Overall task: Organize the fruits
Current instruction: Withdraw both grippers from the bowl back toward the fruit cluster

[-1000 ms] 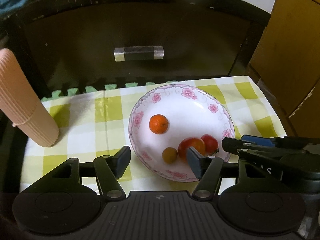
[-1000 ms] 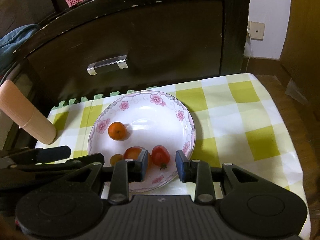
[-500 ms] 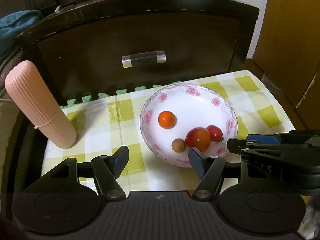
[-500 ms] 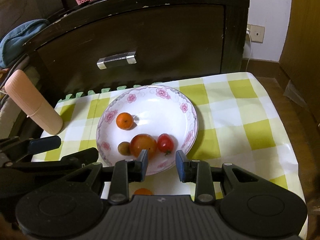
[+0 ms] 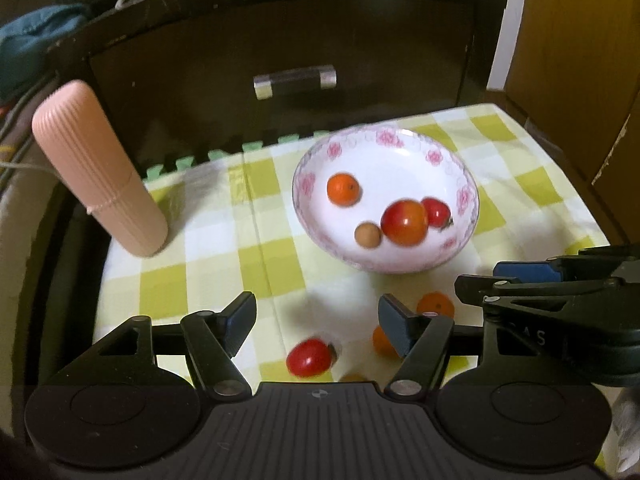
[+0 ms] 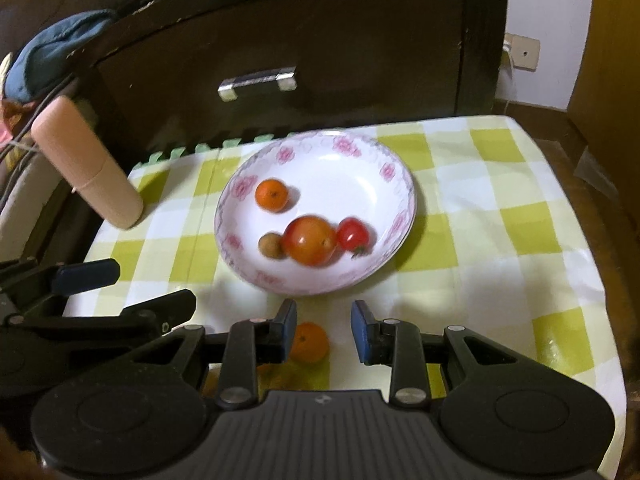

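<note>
Left gripper (image 5: 316,322) hangs over the near cloth, jaws spread fairly wide with nothing in them; right gripper (image 6: 324,330) has a narrow gap, also empty. Roughly halfway I'd say: the flowered bowl (image 6: 394,176) already holds an orange (image 6: 272,195), a big tomato (image 6: 310,241), a small red one (image 6: 352,235) and a brownish fruit (image 6: 270,245). Left on the checked tablecloth (image 6: 500,216): a red tomato (image 5: 310,358) and a few oranges (image 5: 436,305), close to the near edge, so they could roll off. Plenty of bare cloth to the right; pink tube (image 5: 100,172) crowds the left.
</note>
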A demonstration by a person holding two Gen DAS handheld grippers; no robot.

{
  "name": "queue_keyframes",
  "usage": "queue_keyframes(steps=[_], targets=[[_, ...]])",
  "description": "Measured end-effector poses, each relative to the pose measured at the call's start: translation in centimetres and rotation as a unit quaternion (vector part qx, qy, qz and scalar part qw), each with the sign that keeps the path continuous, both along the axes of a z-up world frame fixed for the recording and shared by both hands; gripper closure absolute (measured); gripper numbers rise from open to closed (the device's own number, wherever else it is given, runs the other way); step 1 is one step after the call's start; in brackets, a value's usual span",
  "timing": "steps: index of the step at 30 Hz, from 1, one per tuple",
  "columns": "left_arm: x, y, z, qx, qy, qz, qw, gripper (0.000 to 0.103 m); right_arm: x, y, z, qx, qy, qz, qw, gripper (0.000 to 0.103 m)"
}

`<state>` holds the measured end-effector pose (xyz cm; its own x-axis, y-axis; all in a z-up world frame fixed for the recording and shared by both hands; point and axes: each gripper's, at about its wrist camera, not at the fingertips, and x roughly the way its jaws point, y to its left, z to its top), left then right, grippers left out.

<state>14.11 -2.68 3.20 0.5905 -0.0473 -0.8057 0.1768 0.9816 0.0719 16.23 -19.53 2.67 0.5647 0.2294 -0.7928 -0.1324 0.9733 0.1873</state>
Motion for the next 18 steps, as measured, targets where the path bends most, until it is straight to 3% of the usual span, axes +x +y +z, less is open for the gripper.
queue_keyframes(steps=[9,18], targets=[[0.1,1.3,-1.6,-0.033,0.044,0.005,0.9985,0.023,-0.7,0.5,-1.0,-0.005,0.024,0.014,1.0,0.074],[1.1,2.1,-3.9,-0.02,0.076,0.019,0.9967,0.023,-0.3,-0.1,-1.3,0.003,0.036,0.006,0.999,0.072]])
